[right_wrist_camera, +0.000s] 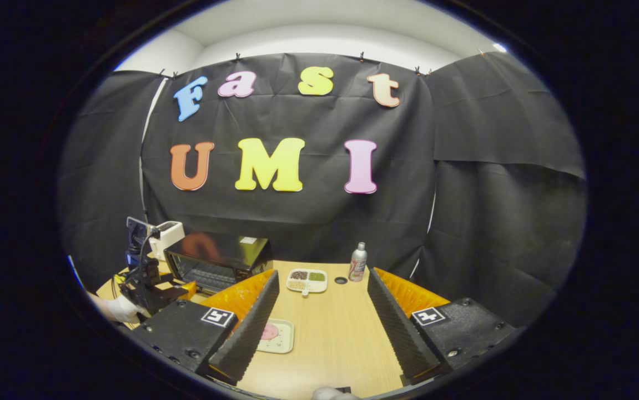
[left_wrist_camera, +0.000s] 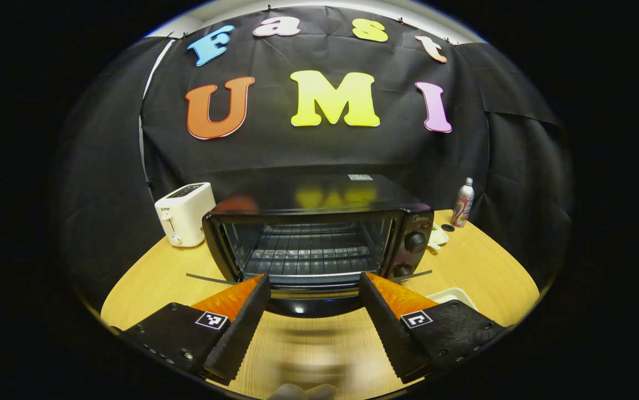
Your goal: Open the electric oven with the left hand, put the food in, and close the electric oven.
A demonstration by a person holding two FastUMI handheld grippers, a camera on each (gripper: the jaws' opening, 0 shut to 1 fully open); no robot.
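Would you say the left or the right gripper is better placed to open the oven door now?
Left: the left gripper is open, directly facing the oven door, while the right gripper hangs off beside it.

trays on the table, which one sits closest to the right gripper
The plain tray with the pink food, right by the right gripper; the divided tray of small portions lies farther back, near the bottle.
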